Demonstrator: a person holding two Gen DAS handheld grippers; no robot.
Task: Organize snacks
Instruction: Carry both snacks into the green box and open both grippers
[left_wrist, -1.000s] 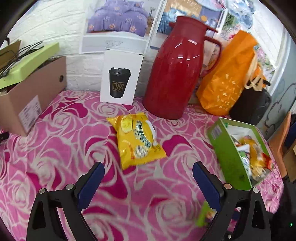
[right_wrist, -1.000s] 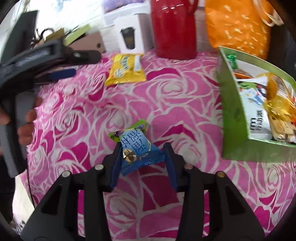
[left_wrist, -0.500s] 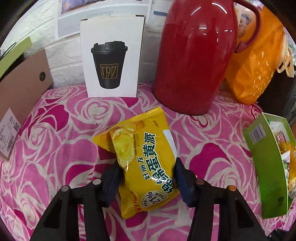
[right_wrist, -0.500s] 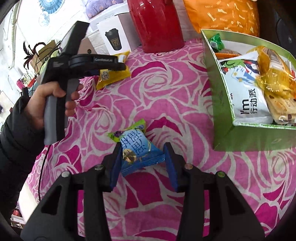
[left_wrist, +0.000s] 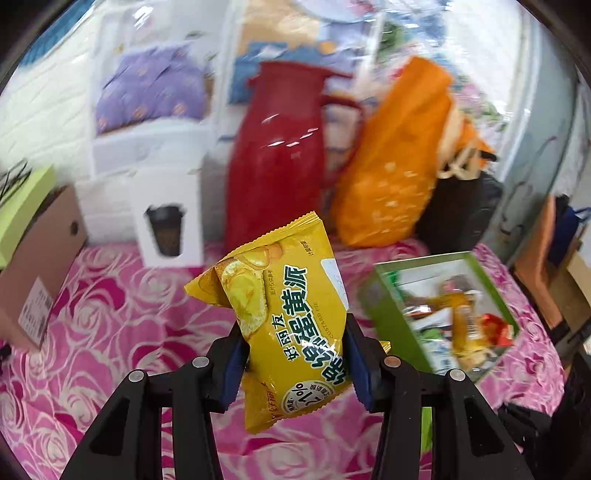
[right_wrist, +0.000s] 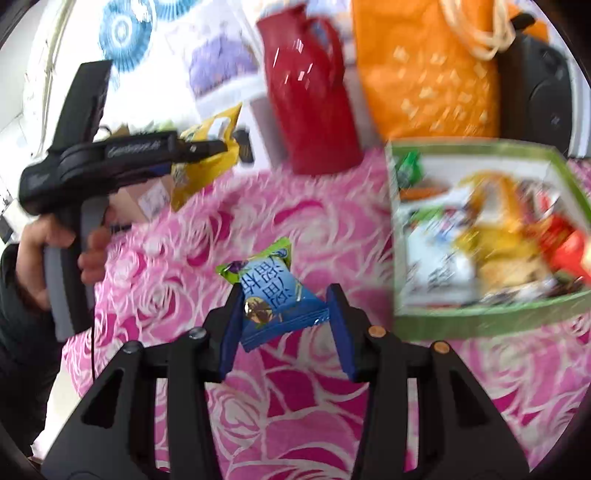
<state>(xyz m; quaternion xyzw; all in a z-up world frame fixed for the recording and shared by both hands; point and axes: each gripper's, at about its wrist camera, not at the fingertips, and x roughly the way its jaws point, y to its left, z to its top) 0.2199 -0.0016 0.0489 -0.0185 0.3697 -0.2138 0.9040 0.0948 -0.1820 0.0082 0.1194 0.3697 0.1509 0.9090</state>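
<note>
Left tongs (left_wrist: 295, 354): pads pressed on both side edges of the yellow custard-pie packet (left_wrist: 291, 332), low on its body; jaws closing the last bit onto it. The packet is clear of the surface (left_wrist: 110, 314), held upright with its crimped top tilted toward the red jug (left_wrist: 277, 166). It sits up and to the left of the green box (left_wrist: 384, 314).

Right tongs (right_wrist: 280, 321): clenched on the small blue snack packet (right_wrist: 273, 295), one pad on each side. The packet appears lifted off the pink rose cloth, just left of the green box's near left corner. The box is open and already holds several wrapped snacks; the view is blurred, so they cannot be told apart.

The left-hand tool is also visible from the right wrist view, gripped by a person's hand (right_wrist: 62, 258), with the yellow packet at its tip in front of the red jug.

Handling, judged:
- Both packets look light and air-puffed; the film is glossy and probably slippery.
- Contents are likely soft cake or crumbly pastry, so a hard squeeze could crush them.
- A grip across the body works but the pillow shape may squirm; the flat crimped seams would give a firmer hold.
- The yellow packet hangs long above the pads and may swing.

Step in hand, judged: carrying both packets toward the green box.
</note>
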